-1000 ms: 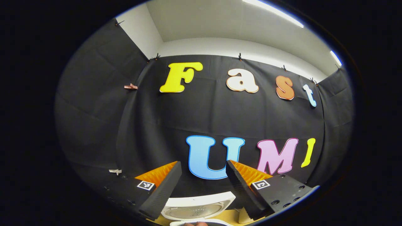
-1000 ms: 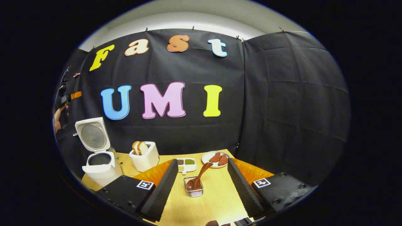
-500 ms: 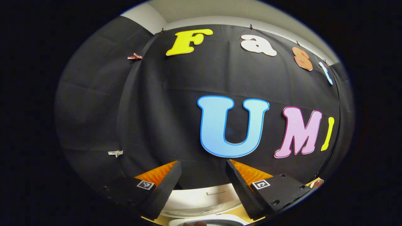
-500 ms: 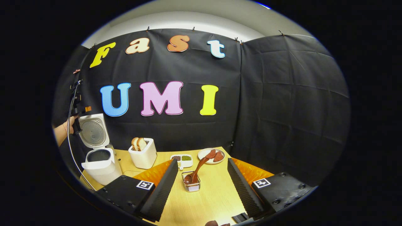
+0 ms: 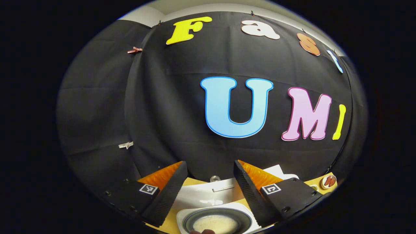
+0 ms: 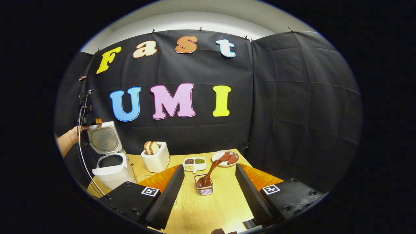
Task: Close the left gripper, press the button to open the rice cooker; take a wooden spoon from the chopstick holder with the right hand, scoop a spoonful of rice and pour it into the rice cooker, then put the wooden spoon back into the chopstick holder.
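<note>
- The left gripper (image 5: 209, 182) is seen with its jaws spread wide and nothing held between them; it is poised above the open rice cooker (image 5: 214, 208), whose dark inner pot with pale contents lies below the fingers.
- In the right gripper view, the rice cooker (image 6: 113, 169) stands at the far left edge of the wooden table (image 6: 211, 208), its lid (image 6: 104, 139) raised upright; a hand (image 6: 73, 135) with the left gripper is seen beside the lid.
- The right gripper (image 6: 209, 188) is held with jaws wide apart and empty, above the near part of the table.
- The wooden spoon (image 6: 209, 174) is found leaning rightward in the wire chopstick holder (image 6: 203, 188), which stands between the fingers' lines, apart from both.
- Bare tabletop is left around the holder on the near side.
- Beyond the holder, a divided dish (image 6: 194, 162), a plate (image 6: 226, 158) and a toaster (image 6: 156, 159) with bread are ranged along the far edge, near the wall.
</note>
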The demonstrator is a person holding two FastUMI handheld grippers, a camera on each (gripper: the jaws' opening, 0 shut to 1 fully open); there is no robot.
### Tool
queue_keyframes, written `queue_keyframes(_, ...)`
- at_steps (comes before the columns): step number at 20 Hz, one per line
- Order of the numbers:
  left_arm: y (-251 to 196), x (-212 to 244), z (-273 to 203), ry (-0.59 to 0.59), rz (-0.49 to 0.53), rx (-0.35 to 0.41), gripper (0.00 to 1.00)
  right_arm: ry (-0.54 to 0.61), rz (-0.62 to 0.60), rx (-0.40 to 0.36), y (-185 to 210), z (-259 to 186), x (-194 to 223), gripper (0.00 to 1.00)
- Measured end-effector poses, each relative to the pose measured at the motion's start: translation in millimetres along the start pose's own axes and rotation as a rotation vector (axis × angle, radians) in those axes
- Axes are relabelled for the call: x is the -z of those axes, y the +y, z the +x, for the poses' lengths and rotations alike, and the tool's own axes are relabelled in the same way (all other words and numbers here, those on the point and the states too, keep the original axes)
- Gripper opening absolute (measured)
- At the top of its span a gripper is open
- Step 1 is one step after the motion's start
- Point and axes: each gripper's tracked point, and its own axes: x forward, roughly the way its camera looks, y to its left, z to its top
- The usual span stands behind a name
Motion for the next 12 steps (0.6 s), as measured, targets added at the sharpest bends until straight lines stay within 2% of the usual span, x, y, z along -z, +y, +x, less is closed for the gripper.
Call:
queue_keyframes(6,-20,57,-51,0.085,-0.02,-0.033,1.0,0.022,0.006,-0.044,-10,-1,14,0.98)
queue_keyframes(12,-38,125,-63,0.184,-0.019,-0.054,0.98,0.051,0.025,-0.058,-19,-2,26,0.98)
